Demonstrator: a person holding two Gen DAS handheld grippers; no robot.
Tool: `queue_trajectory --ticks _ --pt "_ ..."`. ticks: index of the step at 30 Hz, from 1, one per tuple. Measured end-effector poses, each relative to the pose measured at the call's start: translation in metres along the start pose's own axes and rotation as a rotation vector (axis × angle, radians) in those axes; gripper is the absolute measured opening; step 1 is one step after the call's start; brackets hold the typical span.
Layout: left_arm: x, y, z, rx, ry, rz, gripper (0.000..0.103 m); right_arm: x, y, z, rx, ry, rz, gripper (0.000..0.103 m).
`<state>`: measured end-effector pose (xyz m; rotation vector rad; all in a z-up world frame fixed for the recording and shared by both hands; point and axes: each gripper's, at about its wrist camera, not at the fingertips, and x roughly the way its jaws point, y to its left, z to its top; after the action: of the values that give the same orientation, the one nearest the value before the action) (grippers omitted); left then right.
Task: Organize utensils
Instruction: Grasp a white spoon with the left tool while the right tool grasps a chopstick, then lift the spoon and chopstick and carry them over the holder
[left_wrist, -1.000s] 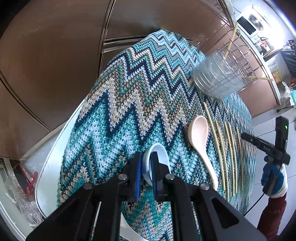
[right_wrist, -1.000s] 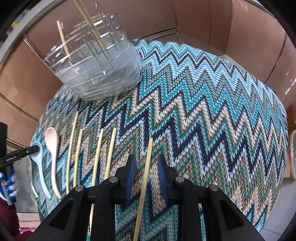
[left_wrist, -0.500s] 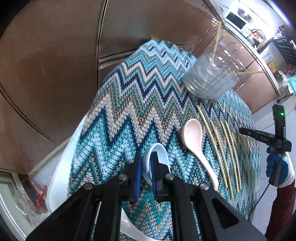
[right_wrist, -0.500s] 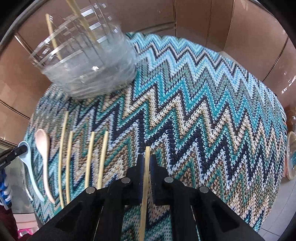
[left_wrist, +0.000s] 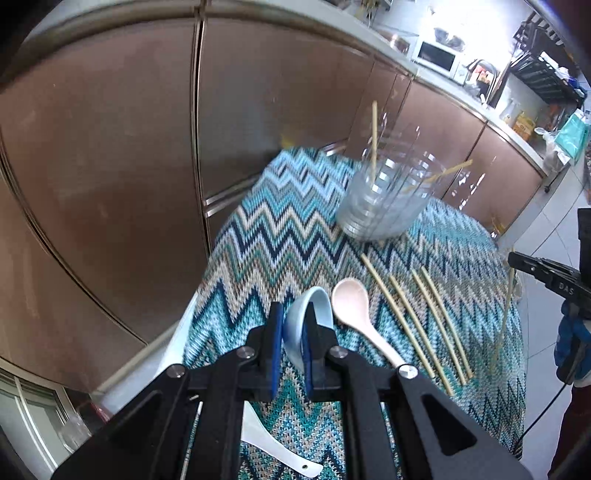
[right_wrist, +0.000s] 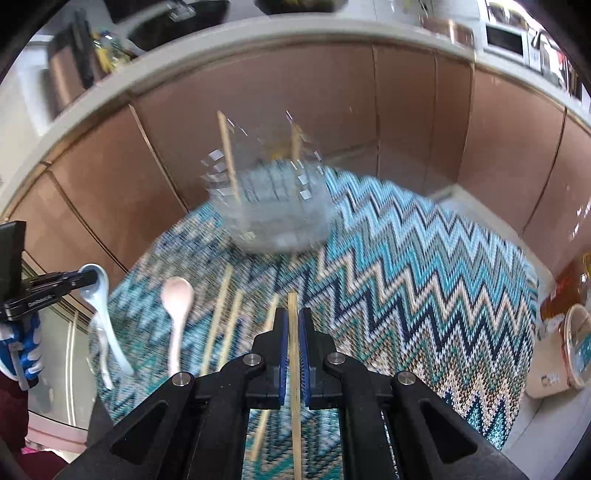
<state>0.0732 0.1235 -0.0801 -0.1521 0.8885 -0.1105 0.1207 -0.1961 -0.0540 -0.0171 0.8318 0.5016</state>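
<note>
My left gripper (left_wrist: 293, 315) is shut on the bowl of a pale blue ceramic spoon (left_wrist: 310, 299), which it holds above the zigzag cloth (left_wrist: 280, 243). The spoon's handle hangs down under the gripper. My right gripper (right_wrist: 291, 319) is shut on a bamboo chopstick (right_wrist: 295, 424) that it holds off the cloth. A pink spoon (left_wrist: 351, 299) and several chopsticks (left_wrist: 406, 314) lie side by side on the cloth. The clear holder (left_wrist: 388, 206) stands at the far side with two chopsticks in it. In the right wrist view the holder (right_wrist: 273, 218) is blurred.
Brown cabinet doors (left_wrist: 110, 166) curve behind the table, under a counter with a microwave (left_wrist: 436, 55). An amber bottle (right_wrist: 569, 291) and a lidded tub (right_wrist: 580, 343) stand beside the table's right edge. A gloved hand (left_wrist: 572, 343) holds the right gripper.
The right jaws closed on the chopstick and lifted it off the cloth. The left gripper rose with the blue spoon. Both views now look more level, towards the holder.
</note>
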Motion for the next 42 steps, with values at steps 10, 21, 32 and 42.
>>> queue_trajectory --ticks 10,21,32,42 --pt "-0.052 -0.019 0.060 0.030 -0.187 -0.019 0.009 -0.033 0.042 0.053 -0.047 -0.282 0.034 0.006" --pt "-0.063 -0.083 0.156 0.124 -0.450 0.040 0.009 -0.050 0.049 0.134 -0.061 -0.579 -0.015 0.006" --pt "0.028 -0.126 0.177 0.222 -0.451 0.190 0.009 0.020 0.015 0.144 -0.029 -0.560 -0.086 0.006" --pt "0.079 -0.129 0.164 0.230 -0.404 0.220 0.009 0.062 -0.004 0.126 -0.003 -0.496 -0.102 0.006"
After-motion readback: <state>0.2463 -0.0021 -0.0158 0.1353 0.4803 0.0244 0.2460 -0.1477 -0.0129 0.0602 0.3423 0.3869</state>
